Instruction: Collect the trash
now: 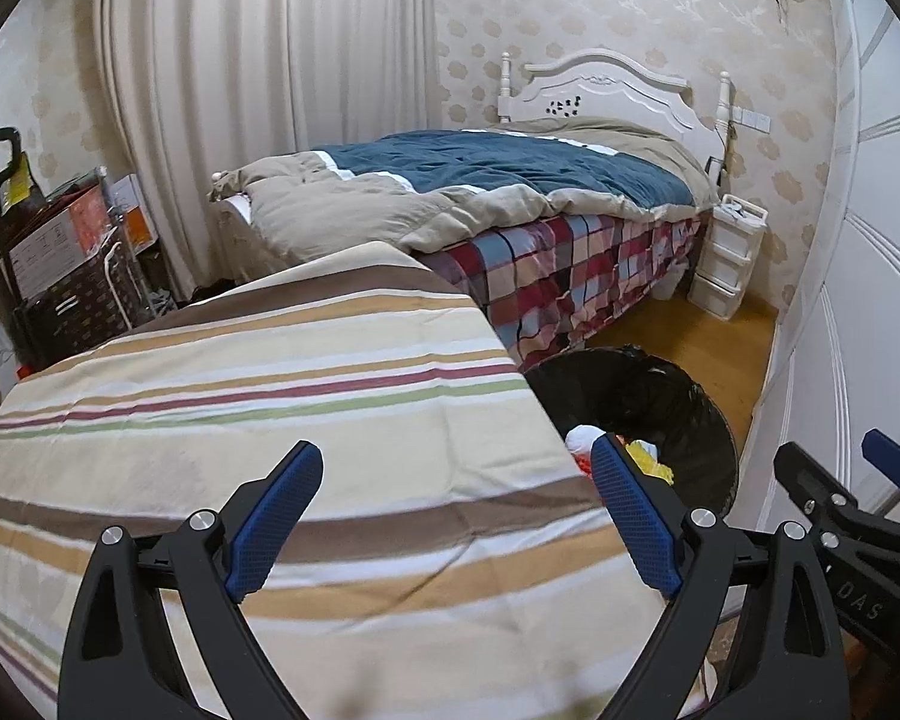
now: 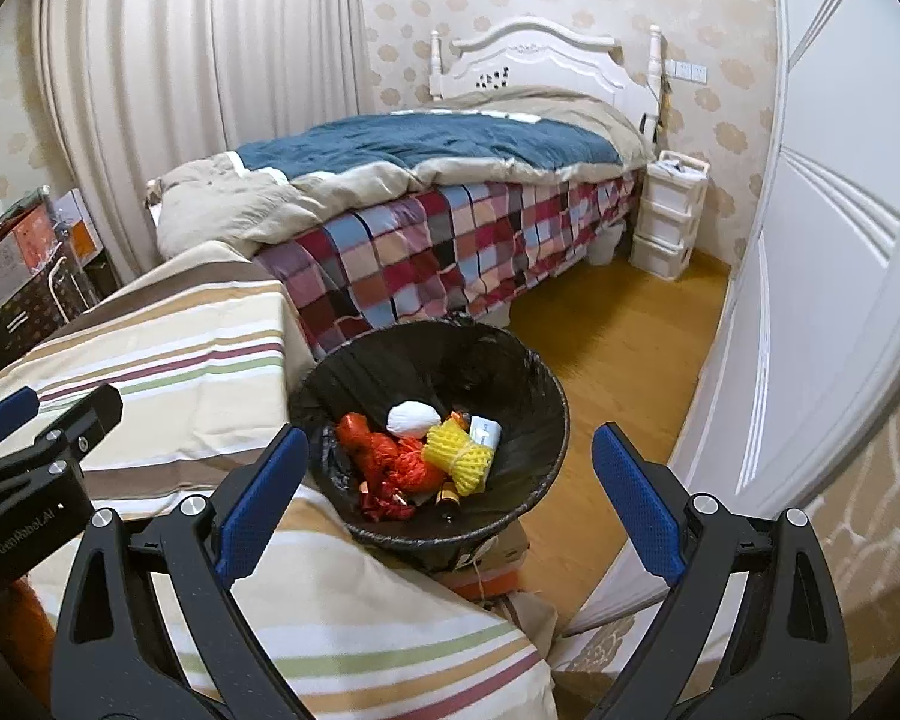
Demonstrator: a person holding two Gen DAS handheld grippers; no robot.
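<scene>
left gripper (image 1: 456,468): jaws wide, empty | right gripper (image 2: 450,456): jaws wide, empty | bin (image 2: 546,420): holds trash (image 2: 456,456)

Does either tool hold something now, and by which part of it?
Nothing is held: the left tool and the right tool are both open and empty.

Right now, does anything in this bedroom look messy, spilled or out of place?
Nothing looks spilled. The trash sits inside the black bin: red netting, yellow foam netting, a white wad. The duvet on the far bed is rumpled, and that is all.
</scene>
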